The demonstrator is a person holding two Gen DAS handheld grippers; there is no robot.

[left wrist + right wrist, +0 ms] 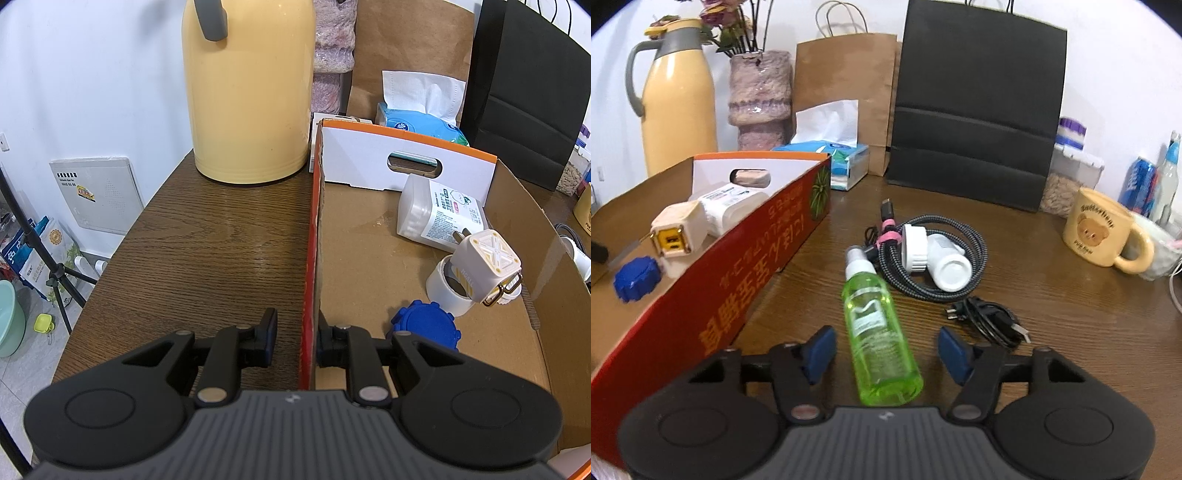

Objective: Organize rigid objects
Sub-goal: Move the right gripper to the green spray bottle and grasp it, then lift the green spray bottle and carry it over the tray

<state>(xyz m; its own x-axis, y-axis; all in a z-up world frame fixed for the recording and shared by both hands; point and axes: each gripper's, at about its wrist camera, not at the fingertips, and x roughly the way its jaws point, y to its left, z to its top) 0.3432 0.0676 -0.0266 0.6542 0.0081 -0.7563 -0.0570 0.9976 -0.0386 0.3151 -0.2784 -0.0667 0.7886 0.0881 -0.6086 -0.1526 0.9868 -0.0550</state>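
Right gripper (886,350) hangs with its blue-padded fingers (822,350) spread wide on either side of a translucent green spray bottle (881,328), neither pad touching it. That smooth plastic cylinder lies flat on the dark wood-grain table (1052,332), long axis running away from the camera, its clear cap end pointing toward the coiled braided cable (934,258) and its base nearest the gripper. A white bottle (942,258) lies on the coil. Left gripper (295,339) pinches the red-printed side wall of the cardboard box (308,295), one finger outside and one inside. Within the box lie a blue ridged cap (424,325), a white tape roll (448,290), a boxy white charger (489,266) leaning on it, and a white labelled container (439,214) on its side.
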